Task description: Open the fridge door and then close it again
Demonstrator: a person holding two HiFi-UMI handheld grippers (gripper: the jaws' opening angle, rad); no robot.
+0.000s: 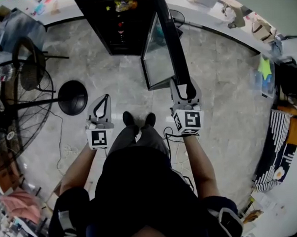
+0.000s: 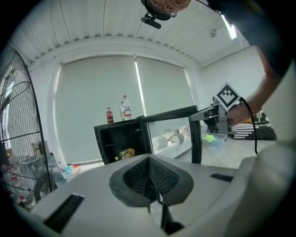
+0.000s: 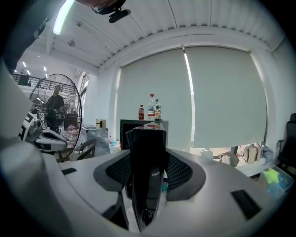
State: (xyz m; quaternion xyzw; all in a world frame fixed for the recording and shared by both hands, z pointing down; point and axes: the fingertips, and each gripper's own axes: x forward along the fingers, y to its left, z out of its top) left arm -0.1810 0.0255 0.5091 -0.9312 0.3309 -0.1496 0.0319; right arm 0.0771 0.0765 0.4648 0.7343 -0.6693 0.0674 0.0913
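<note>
A: Holding anything with the right gripper point(image 1: 185, 88)?

B: Yes. Clamped on the black outer edge of the fridge door point(image 1: 158, 58), with the jaws pressing it from both sides. Plainest in the right gripper view, with that dark edge filling the gap between the pads.

A: And with the left gripper point(image 1: 106, 98)?

B: Nothing. Jaws closed tight on themselves, empty, held out over the floor point(image 1: 90, 137), apart from the door.

A: Where to find the fridge point(image 1: 119, 23)?

B: In the head view, straight ahead of the feet. Black, standing on the floor, with its door swung wide open toward the right gripper.

A: Anything in the 2 gripper views that the head view hides?

B: Up on top of the fridge, bottles point(image 2: 109, 115) standing upright, 1 of them small and dark red. Inside the fridge, through the left gripper view, something yellow point(image 2: 126, 152) lying on a shelf. Also there, the door's clear glass pane seen from the side.

A: And only from the head view?

B: To the left, a standing fan point(image 1: 20, 106) with its round black base point(image 1: 72, 97) on the floor, close beside the left gripper.
</note>
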